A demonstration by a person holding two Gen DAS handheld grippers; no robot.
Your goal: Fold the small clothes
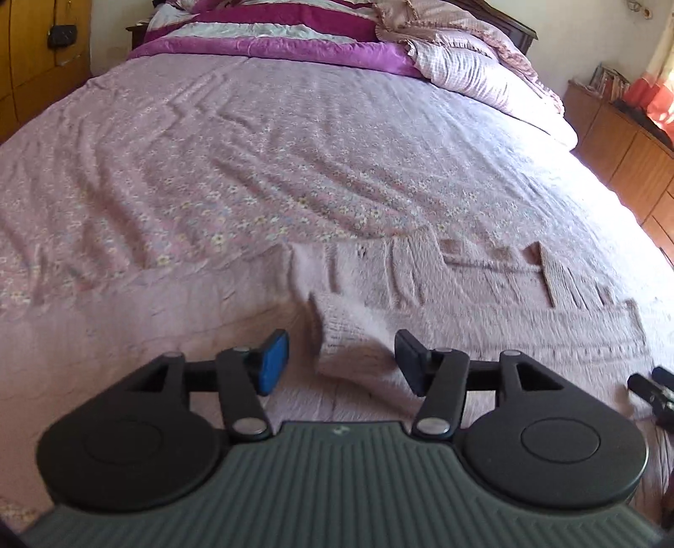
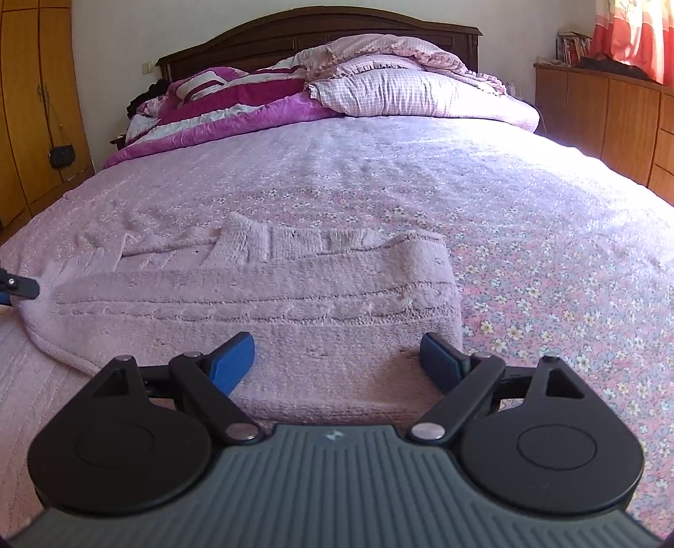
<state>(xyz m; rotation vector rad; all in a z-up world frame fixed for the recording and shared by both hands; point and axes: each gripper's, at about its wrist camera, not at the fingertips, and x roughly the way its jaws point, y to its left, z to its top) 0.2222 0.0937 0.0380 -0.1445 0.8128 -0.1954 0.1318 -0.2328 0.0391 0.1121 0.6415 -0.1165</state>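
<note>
Lying flat on the bed (image 2: pixel 547 236), the pink knitted garment (image 2: pixel 261 303) looks part-folded, by my reading: it forms a wide band with a doubled layer whose thick right-hand edge sits just ahead of the right gripper (image 2: pixel 337 362). That gripper hovers over the garment's near edge with its jaws spread wide; no cloth is between the 2 blue pads, so it has hold of nothing.

In the left wrist view, the left gripper (image 1: pixel 341 362) is about half open. A raised fold of the knit (image 1: pixel 349 337) stands in the gap between its pads, but neither pad presses on it, so I judge this end to be loose, not gripped. In the right wrist view the tip of that same gripper shows at the far left edge, touching or just beside the garment's left end; which of the 2 I cannot tell.

Farther ahead of both grippers, the ribbed trim and a flap of the garment lie spread toward the middle of the bed, not yet tucked in. Beyond that the floral bedsheet (image 1: pixel 252 168) is wrinkled but bare, and a pile of quilts and pillows (image 2: pixel 379 84) sits against the headboard (image 2: pixel 320 25).

My estimate: 1 fold seems made, and at least 1 more fold across the length is left, plus neatening the loose far edge. No finished stack of folded clothes is in view.
</note>
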